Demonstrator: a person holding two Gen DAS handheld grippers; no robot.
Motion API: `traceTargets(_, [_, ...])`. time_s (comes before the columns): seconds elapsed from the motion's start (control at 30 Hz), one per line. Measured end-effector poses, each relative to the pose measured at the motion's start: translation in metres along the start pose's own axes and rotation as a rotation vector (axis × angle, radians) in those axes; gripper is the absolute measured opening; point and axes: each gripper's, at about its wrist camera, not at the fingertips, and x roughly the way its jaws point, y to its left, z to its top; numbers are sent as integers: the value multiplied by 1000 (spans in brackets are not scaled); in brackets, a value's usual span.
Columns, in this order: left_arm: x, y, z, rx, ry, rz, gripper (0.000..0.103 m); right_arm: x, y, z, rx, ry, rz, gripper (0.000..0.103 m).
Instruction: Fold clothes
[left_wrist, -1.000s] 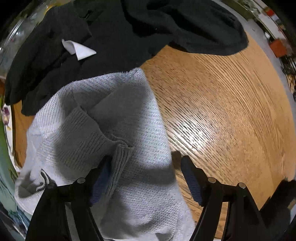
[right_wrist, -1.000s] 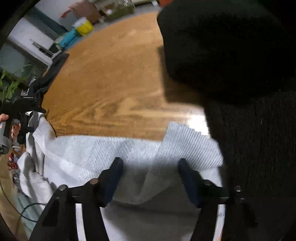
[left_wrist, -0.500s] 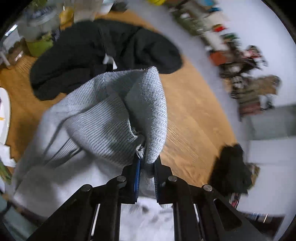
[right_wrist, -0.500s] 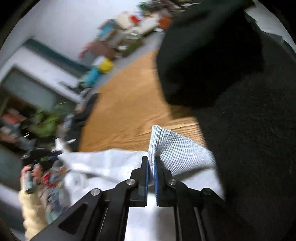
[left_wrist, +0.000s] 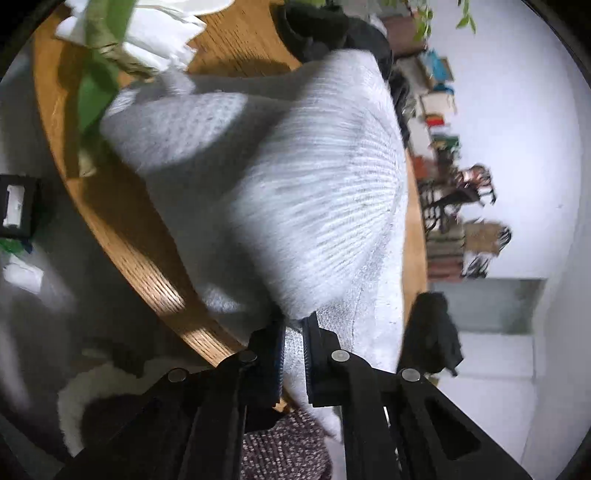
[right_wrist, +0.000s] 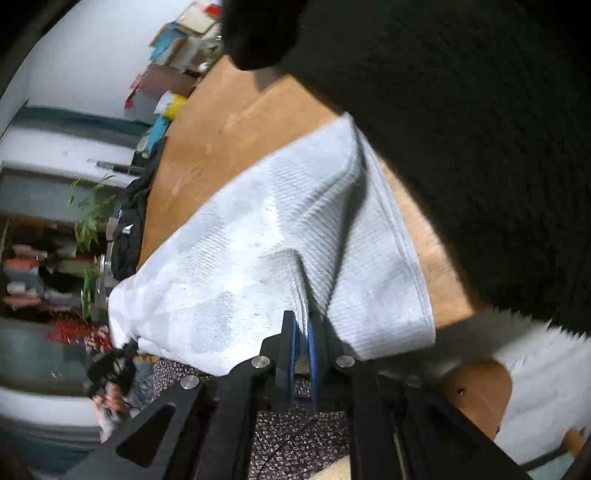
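A light grey knit sweater (left_wrist: 295, 184) lies across the round wooden table (left_wrist: 147, 266), pulled toward its near edge. My left gripper (left_wrist: 293, 325) is closing, its pads pinching a bunched fold of the knit at the table's edge. In the right wrist view the same sweater (right_wrist: 240, 258) stretches taut toward my right gripper (right_wrist: 303, 325), whose jaws are opening slightly with a ribbed fold still clamped between the blue pads (right_wrist: 313, 350). A black garment (right_wrist: 480, 129) lies just beyond, filling the upper right. The other hand-held gripper (right_wrist: 110, 365) shows at the sweater's far end.
A leafy plant (left_wrist: 92, 85) and white papers (left_wrist: 159, 33) stand at the table's far side, beside a black garment (left_wrist: 317, 26). Speckled dark cloth (right_wrist: 295, 432) lies below the grippers. A dark bundle (left_wrist: 432, 332) and clutter along the wall (left_wrist: 443, 147) sit beyond the table.
Both grippers went from open over the sweater to shut on folds of it. They then dragged it toward the table's near edge, and both views swung round sharply.
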Motion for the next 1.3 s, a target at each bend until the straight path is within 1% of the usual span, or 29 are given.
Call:
traceTargets(0.03, [-1, -4, -2, 19, -9, 28, 9, -6, 2, 2, -12, -23, -28, 31])
traceTargets(0.07, [-1, -8, -4, 38, -17, 61, 9, -13, 6, 3, -33, -48, -57, 34])
traceTargets(0.13, [-2, -16, -7, 55, -27, 129, 9, -34, 18, 10, -83, -120, -120, 48])
traceTargets(0.2, [-7, -26, -13, 75, -42, 210, 9, -54, 31, 15, -119, -183, -135, 53])
traceTargets(0.27, [-18, -39, -17, 106, -61, 299, 9, -68, 40, 19, -151, -210, -124, 54])
traceTargets(0.3, [-23, -44, -20, 120, -71, 311, 9, -71, 45, 20, -166, -217, -117, 58])
traceTargets(0.33, [-27, -49, -24, 131, -80, 300, 9, -73, 50, 20, -182, -215, -109, 61])
traceTargets(0.43, [-44, -77, -33, 202, -99, 222, 9, -66, 59, 16, -224, -181, -67, 63])
traceTargets(0.53, [-36, -113, -48, 331, -117, 203, 9, -42, 70, 15, -275, -116, -57, 64])
traceTargets(0.57, [-29, -122, -43, 363, -105, 192, 9, -32, 74, 14, -288, -96, -59, 64])
traceTargets(0.6, [-19, -123, -37, 377, -75, 173, 9, -21, 76, 12, -302, -63, -67, 62])
traceTargets(0.63, [-8, -118, -36, 381, -38, 151, 9, -14, 71, 10, -301, -41, -98, 62])
traceTargets(0.67, [8, -114, -33, 367, -1, 144, 9, -9, 66, 8, -298, -23, -133, 62])
traceTargets(0.7, [28, -110, -24, 331, 24, 169, 9, -3, 60, 6, -294, -5, -169, 61])
traceTargets(0.73, [50, -107, -13, 289, 40, 209, 9, -5, 51, 5, -280, -10, -189, 60])
traceTargets(0.77, [63, -97, -7, 237, 45, 235, 9, -7, 41, 4, -263, -20, -206, 58])
traceTargets(0.8, [66, -85, -5, 193, 42, 211, 9, -10, 32, 3, -247, -30, -224, 49])
traceTargets(0.87, [67, -68, -2, 133, 33, 128, 9, -22, 17, 2, -185, -48, -193, 53])
traceTargets(0.9, [66, -66, -3, 125, 31, 119, 9, -27, 9, 2, -156, -61, -227, 67])
traceTargets(0.93, [65, -66, -3, 123, 32, 120, 9, -33, 2, 1, -128, -75, -271, 71])
traceTargets(0.97, [64, -67, -4, 127, 31, 134, 9, -35, -2, 2, -122, -75, -294, 66])
traceTargets(1.0, [62, -70, -6, 135, 27, 155, 9, -35, -4, 2, -119, -55, -288, 65])
traceTargets(1.07, [54, -82, -16, 189, -9, 217, 9, -36, -5, 2, -115, -39, -275, 66])
traceTargets(1.1, [49, -89, -22, 220, -31, 250, 11, -36, -1, 1, -134, -37, -272, 69])
traceTargets(1.13, [44, -96, -27, 252, -52, 283, 24, -34, 2, 0, -153, -30, -273, 73])
traceTargets(1.17, [40, -103, -33, 283, -74, 316, 35, -31, 5, -1, -170, -22, -274, 73])
traceTargets(1.2, [35, -110, -39, 314, -96, 348, 60, -29, 8, -2, -187, -14, -274, 75])
traceTargets(1.23, [31, -118, -49, 359, -131, 373, 78, -26, 7, -3, -184, -1, -263, 76])
traceTargets(1.3, [31, -128, -73, 451, -183, 400, 79, -19, 5, -4, -170, 26, -235, 76])
